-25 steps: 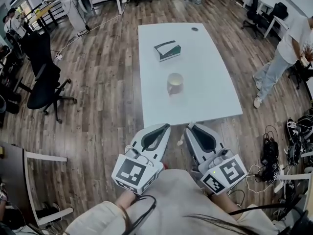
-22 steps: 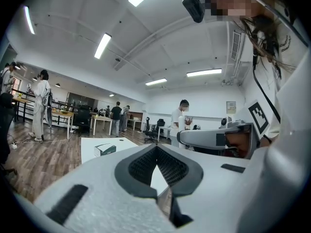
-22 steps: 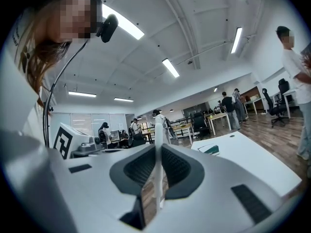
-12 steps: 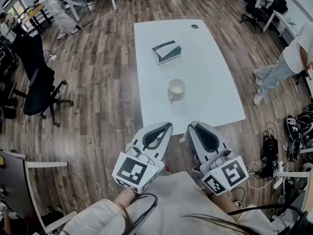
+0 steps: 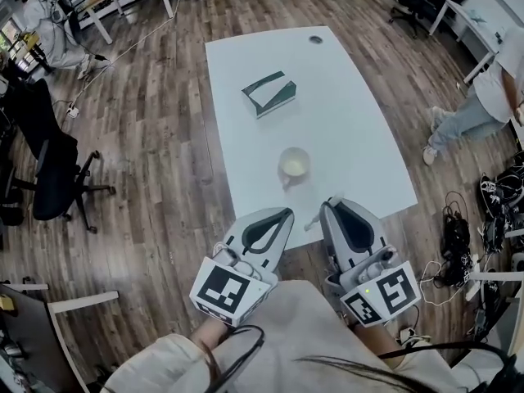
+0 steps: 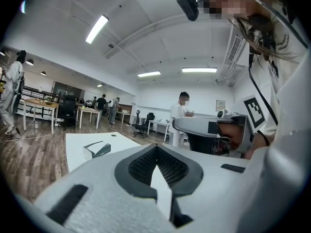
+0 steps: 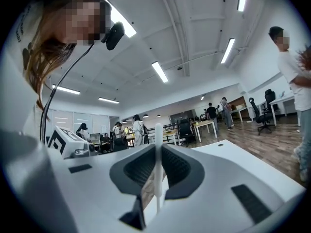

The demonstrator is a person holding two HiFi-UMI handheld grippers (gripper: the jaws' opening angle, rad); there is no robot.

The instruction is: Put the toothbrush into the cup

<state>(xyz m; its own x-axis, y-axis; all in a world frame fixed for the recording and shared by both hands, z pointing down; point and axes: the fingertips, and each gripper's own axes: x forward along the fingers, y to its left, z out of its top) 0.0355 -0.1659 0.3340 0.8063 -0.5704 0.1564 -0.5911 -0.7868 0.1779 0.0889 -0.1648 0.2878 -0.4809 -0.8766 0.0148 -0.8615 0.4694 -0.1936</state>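
A cream cup (image 5: 294, 164) stands upright on the white table (image 5: 344, 129), near its front end. My right gripper (image 5: 332, 206) hovers just short of the table's near edge and is shut on a thin white toothbrush (image 5: 313, 222), which pokes out to the left of its jaws. In the right gripper view the toothbrush (image 7: 158, 130) stands upright between the dark pads of the right gripper (image 7: 158, 152). Beside it, my left gripper (image 5: 282, 214) is shut with nothing in it. In the left gripper view the pads of the left gripper (image 6: 156, 147) meet at the tip.
A dark green and white box (image 5: 268, 95) lies farther back on the table. Wood floor surrounds the table. A black office chair (image 5: 45, 166) stands at the left, a person (image 5: 483, 97) at the right, and cables (image 5: 458, 244) on the floor at the right.
The table and cup have drawn closer to both grippers, and the view has swung slightly. Both grippers keep the same pose, and the right one still holds the toothbrush.
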